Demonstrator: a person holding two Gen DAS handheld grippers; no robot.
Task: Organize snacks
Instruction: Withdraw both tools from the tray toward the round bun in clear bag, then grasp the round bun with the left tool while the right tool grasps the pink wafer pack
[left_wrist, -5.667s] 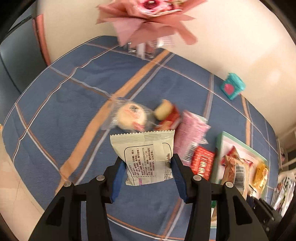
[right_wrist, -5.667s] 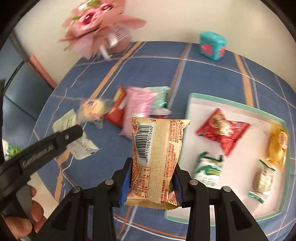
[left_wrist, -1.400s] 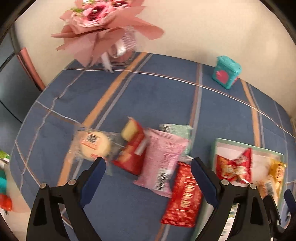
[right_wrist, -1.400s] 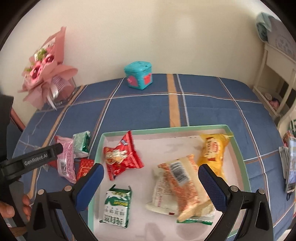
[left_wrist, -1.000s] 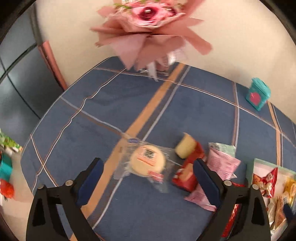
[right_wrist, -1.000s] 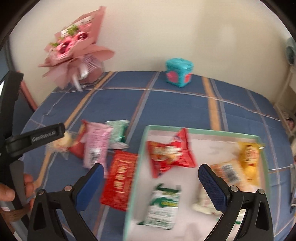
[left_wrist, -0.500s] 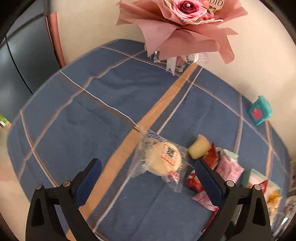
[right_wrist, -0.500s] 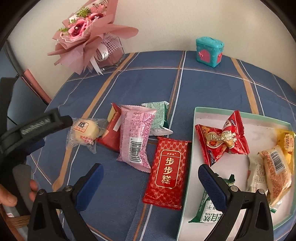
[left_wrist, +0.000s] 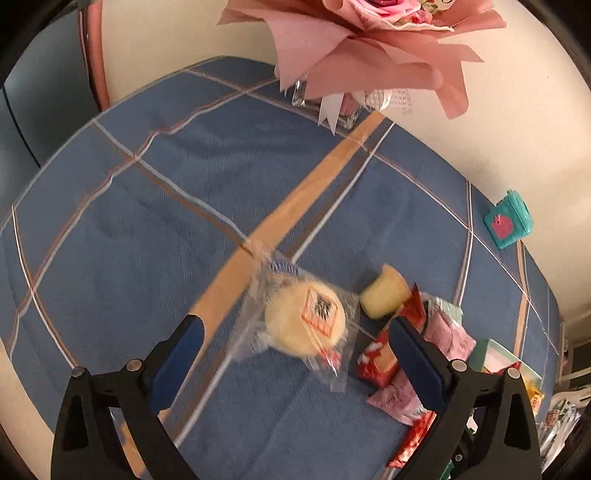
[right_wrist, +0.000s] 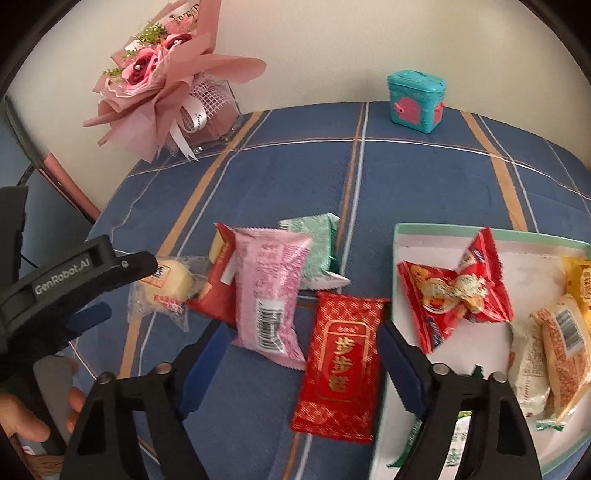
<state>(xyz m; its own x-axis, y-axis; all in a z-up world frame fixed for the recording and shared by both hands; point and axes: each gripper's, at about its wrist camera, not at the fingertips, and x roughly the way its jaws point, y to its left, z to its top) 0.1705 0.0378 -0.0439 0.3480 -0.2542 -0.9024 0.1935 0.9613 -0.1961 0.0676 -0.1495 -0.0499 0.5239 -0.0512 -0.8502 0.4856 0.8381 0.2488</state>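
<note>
My left gripper (left_wrist: 295, 336) is open, its jaws on either side of a round pale pastry in clear wrap (left_wrist: 306, 321), which also shows in the right wrist view (right_wrist: 168, 286). My right gripper (right_wrist: 303, 349) is open and empty above a flat red packet (right_wrist: 341, 369) and a pink packet (right_wrist: 271, 291). A red packet with a yellow cake (right_wrist: 218, 280) and a green packet (right_wrist: 317, 251) lie beside them. The green-rimmed tray (right_wrist: 397, 236) on the right holds several snacks, among them a red twisted packet (right_wrist: 454, 291).
A pink flower bouquet in a glass vase (right_wrist: 173, 88) stands at the back left of the blue plaid cloth (right_wrist: 295, 184). A teal toy box (right_wrist: 415, 101) stands at the back. The table's left edge (left_wrist: 22, 280) drops off near my left gripper.
My left gripper has moved in closer to the round pastry, which now lies between its jaws. My right gripper has moved lower and nearer to the flat red packet.
</note>
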